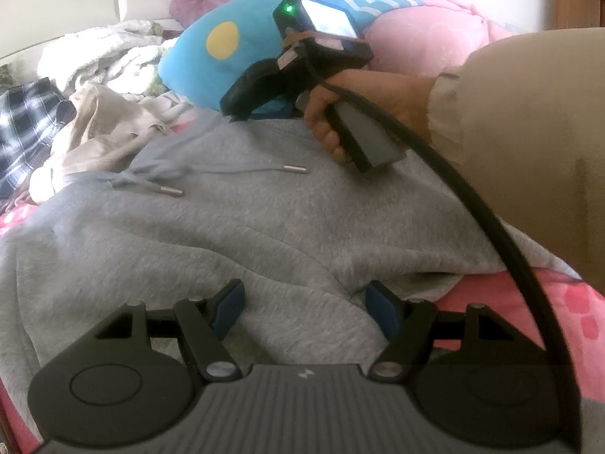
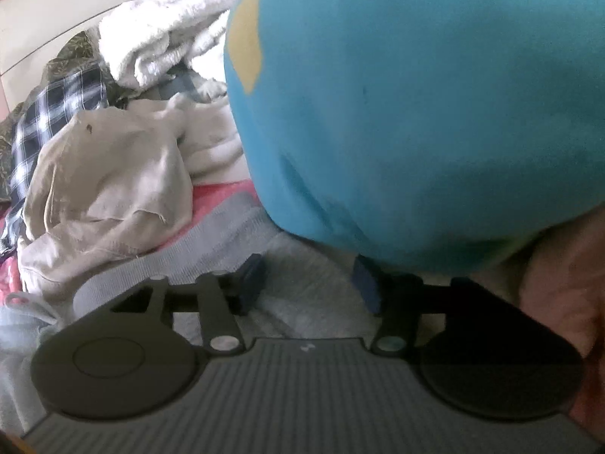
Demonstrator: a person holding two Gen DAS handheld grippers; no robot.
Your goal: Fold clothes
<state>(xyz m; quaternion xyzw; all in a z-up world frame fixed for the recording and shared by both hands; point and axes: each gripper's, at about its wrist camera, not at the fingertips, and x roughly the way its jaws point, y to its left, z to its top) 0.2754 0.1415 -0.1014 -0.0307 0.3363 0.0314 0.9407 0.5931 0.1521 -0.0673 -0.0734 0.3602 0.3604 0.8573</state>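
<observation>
A grey hoodie (image 1: 234,227) lies spread on a pink bed, its two metal-tipped drawstrings (image 1: 291,168) resting on the chest. My left gripper (image 1: 305,308) hovers open just above a fold near the hoodie's near edge, with nothing between its blue pads. In the left wrist view a hand (image 1: 340,113) holds the right gripper's black housing (image 1: 302,64) at the hoodie's far edge. My right gripper (image 2: 308,285) stands open over the grey hoodie (image 2: 302,276), beside its ribbed band (image 2: 211,242). Its right finger sits right under a blue plush cushion (image 2: 416,113).
The blue cushion (image 1: 227,60) with a yellow spot borders the hoodie's far side. A beige garment (image 2: 106,181), a plaid shirt (image 2: 56,113) and white towels (image 2: 162,38) are piled at the left. A black cable (image 1: 491,227) and a beige sleeve (image 1: 529,132) cross the right. Pink sheet (image 1: 529,302) shows beneath.
</observation>
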